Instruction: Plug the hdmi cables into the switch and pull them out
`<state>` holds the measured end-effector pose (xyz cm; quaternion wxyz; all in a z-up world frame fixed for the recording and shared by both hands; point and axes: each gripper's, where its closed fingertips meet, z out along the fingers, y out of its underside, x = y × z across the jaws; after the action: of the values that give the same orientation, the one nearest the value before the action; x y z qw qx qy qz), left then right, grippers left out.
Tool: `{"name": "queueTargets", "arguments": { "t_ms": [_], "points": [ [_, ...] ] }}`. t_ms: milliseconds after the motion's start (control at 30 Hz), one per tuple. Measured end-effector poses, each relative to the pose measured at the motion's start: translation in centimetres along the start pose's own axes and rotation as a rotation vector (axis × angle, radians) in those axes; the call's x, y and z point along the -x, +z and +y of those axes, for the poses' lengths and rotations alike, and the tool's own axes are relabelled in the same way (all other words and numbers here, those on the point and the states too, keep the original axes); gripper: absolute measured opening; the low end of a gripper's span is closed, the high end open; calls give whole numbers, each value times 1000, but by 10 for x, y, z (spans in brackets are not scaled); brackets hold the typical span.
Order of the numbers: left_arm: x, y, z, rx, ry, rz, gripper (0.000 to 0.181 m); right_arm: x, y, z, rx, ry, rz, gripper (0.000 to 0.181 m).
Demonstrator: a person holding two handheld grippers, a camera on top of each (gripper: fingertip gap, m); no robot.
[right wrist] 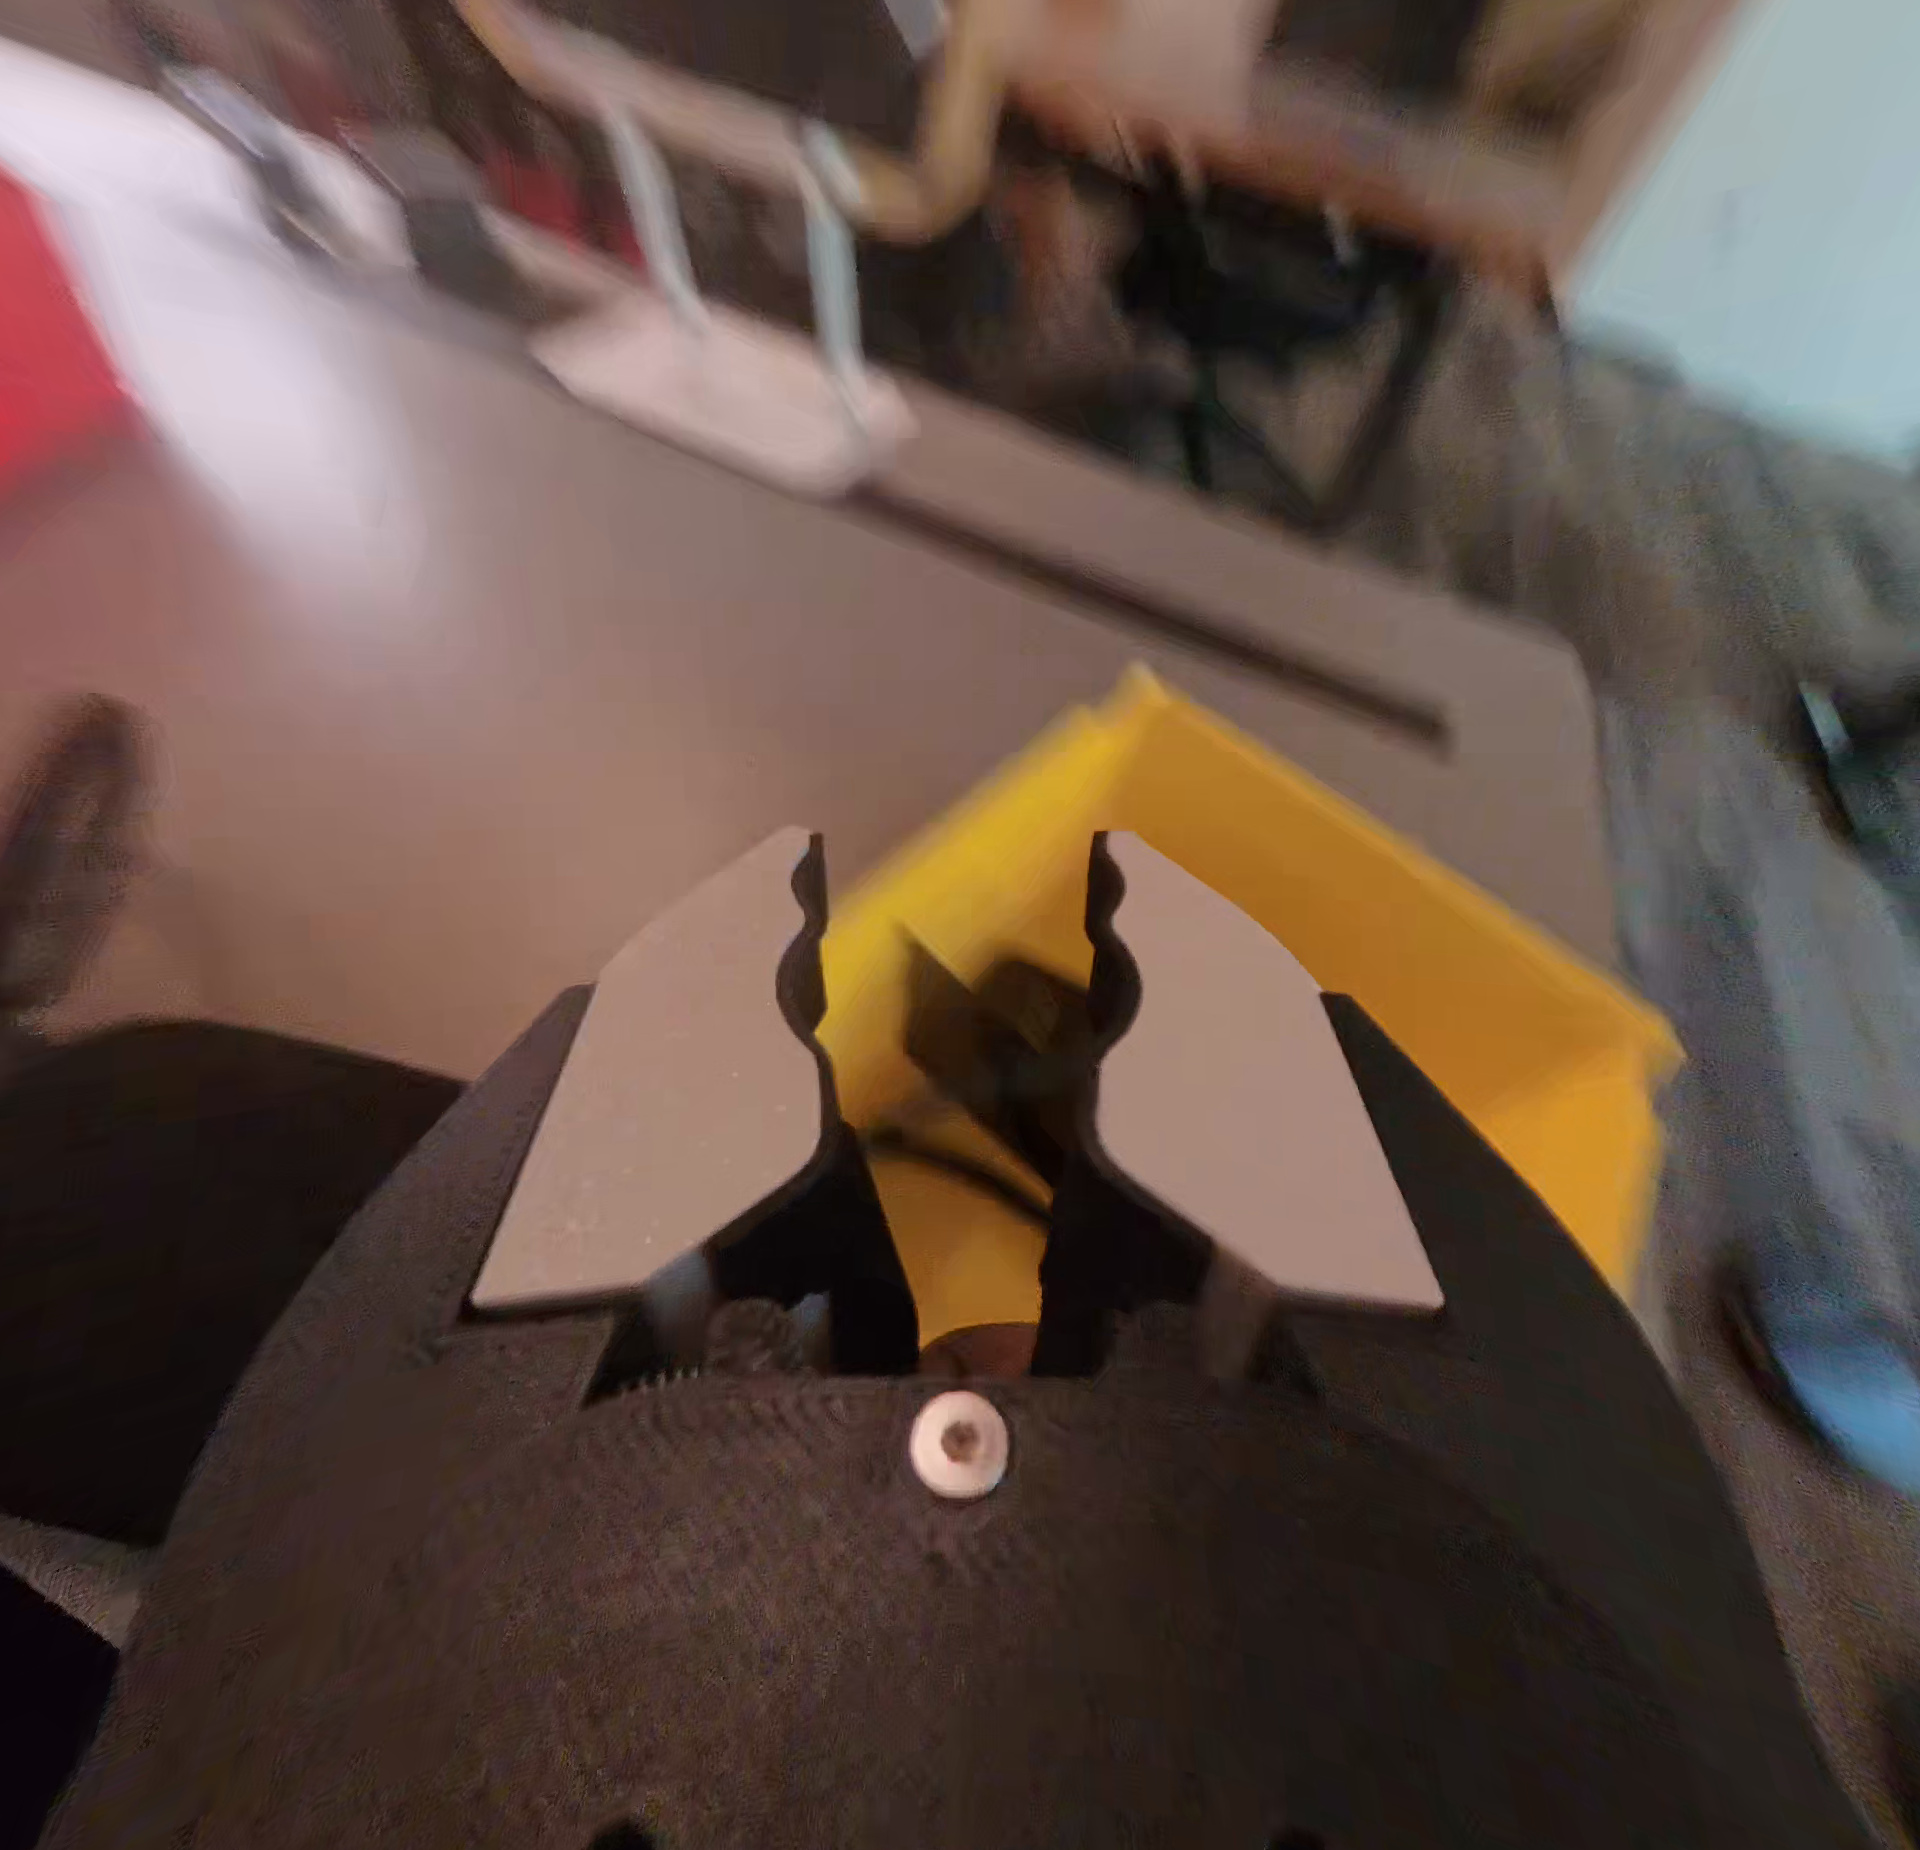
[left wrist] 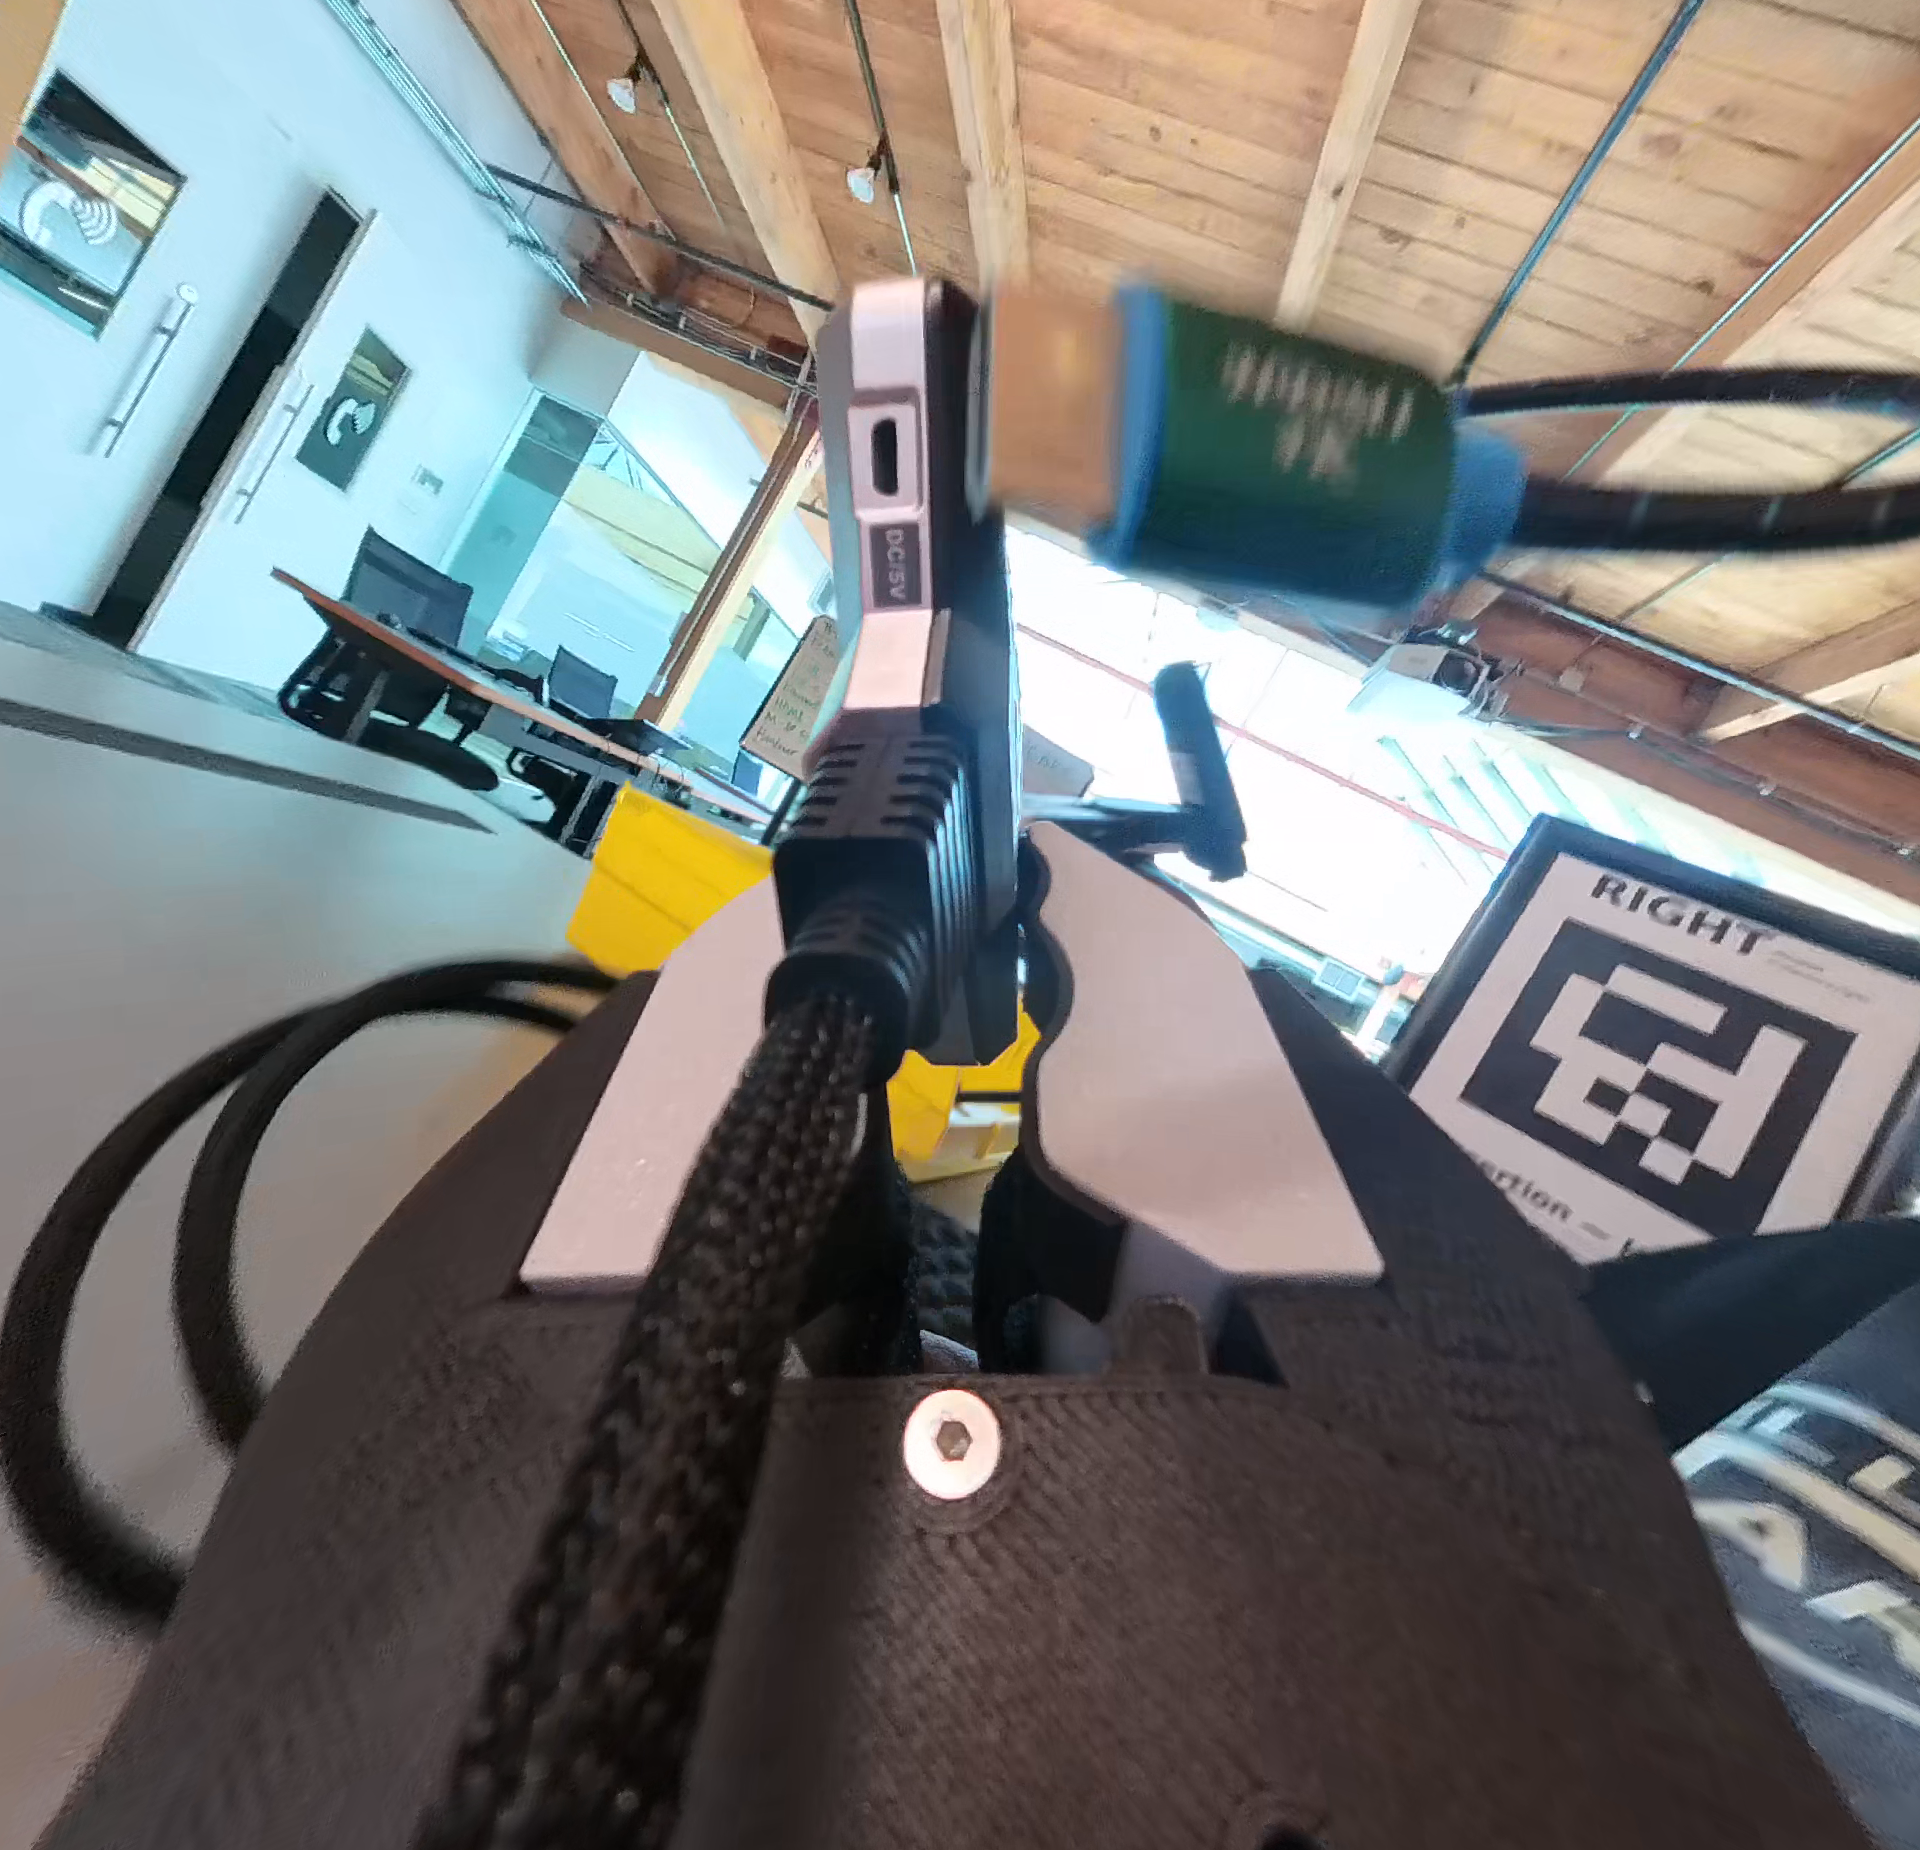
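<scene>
In the left wrist view my left gripper (left wrist: 935,979) is shut on the slim silver and black HDMI switch (left wrist: 894,512) and holds it on end, lifted off the table. A black braided HDMI cable (left wrist: 883,865) is plugged into the switch's near end and runs back over the gripper. A green and blue HDMI plug (left wrist: 1288,450) with a gold tip, blurred, meets the switch's right face; how deep it sits I cannot tell. My right gripper (right wrist: 956,855) is open and empty above a yellow bin (right wrist: 1351,917). The right wrist view is blurred.
The yellow bin (left wrist: 665,886) stands on the pale table (left wrist: 208,917) behind the switch and holds a dark item (right wrist: 987,1031). Black cable loops (left wrist: 94,1281) lie at the left. The right gripper's marker plate (left wrist: 1662,1052) is close on the right.
</scene>
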<state>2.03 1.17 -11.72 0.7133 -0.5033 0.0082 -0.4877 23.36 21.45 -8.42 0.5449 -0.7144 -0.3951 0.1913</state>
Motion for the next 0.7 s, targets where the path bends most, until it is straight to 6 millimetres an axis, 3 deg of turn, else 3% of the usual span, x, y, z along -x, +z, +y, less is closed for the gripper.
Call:
{"name": "queueTargets", "arguments": {
  "t_ms": [67, 133, 267, 400, 467, 533, 600, 700],
  "points": [
    [-3, -1, -13, -28, -7, 15, 21, 52, -8, -46, -256, -50, -196, 50],
    [-3, -2, -23, -47, -8, 27, 21, 112, -20, -73, -398, -55, -465, 50],
    [-3, -4, -34, -52, 7, 26, 21, 214, -26, -85, -370, 66, -980, 54],
    [-11, -2, -28, -16, 44, 54, 20, 284, 6, -92, -395, 289, -1180, 66],
    [-17, 0, -18, 25, 68, 80, 20, 300, 13, -100, -453, 483, -1264, 67],
    [-24, 2, -10, 70, 100, 101, 21, 307, 17, -101, -489, 639, -1329, 54],
    [-27, 4, -5, 101, 137, 103, 22, 311, 12, -98, -546, 674, -1382, 27],
    [-26, 5, -7, 100, 165, 83, 24, 305, 18, -98, -670, 601, -1206, 12]
  ]
}}
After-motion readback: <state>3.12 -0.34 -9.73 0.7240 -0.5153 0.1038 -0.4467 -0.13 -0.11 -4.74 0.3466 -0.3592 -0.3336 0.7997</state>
